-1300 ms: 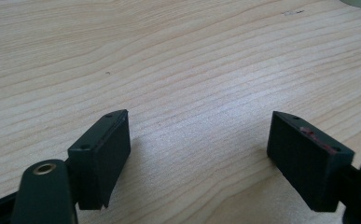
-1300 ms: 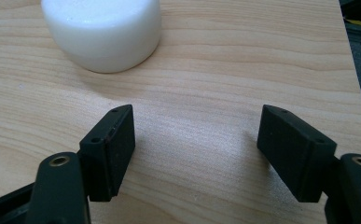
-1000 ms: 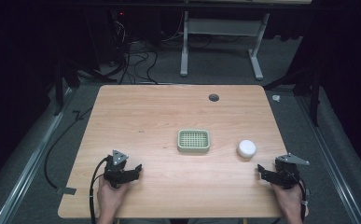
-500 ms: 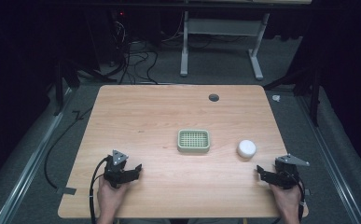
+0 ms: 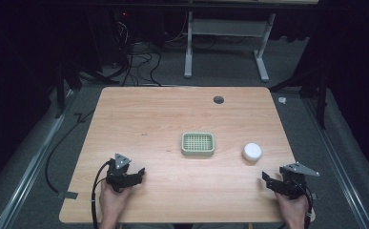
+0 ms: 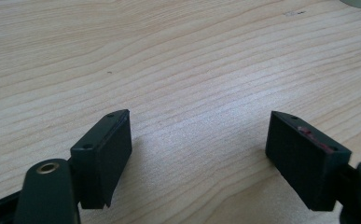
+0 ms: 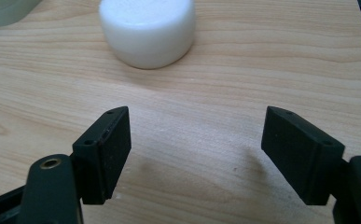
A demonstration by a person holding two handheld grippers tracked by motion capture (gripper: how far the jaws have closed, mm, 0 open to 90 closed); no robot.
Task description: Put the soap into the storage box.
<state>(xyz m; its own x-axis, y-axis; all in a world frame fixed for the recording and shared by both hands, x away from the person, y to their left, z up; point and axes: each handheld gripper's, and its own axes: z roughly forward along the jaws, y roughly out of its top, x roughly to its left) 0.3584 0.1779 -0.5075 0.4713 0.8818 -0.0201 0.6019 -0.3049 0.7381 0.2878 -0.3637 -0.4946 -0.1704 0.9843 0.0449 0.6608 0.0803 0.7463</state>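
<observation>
Resting at the near edge of the tabletop (image 5: 139,114), both claws have yet to touch anything, so the work looks to be at its very start. The likely job, judging by what lies nearest the right claw (image 5: 268,180), is to pick up the white round soap bar (image 5: 251,152) and set it in the pale green slatted soap dish (image 5: 198,143), which sits empty near the middle. The bar lies on the wood just right of the dish and apart from it. All of it is left to do: reach, grip, carry, place.

In the right gripper view the right claw's jaws stand apart with only bare wood between them and the soap bar (image 7: 147,29) a little ahead; they have just been closing. The left claw (image 5: 137,174), at the near left, is spread wide over bare wood, holding nothing.
</observation>
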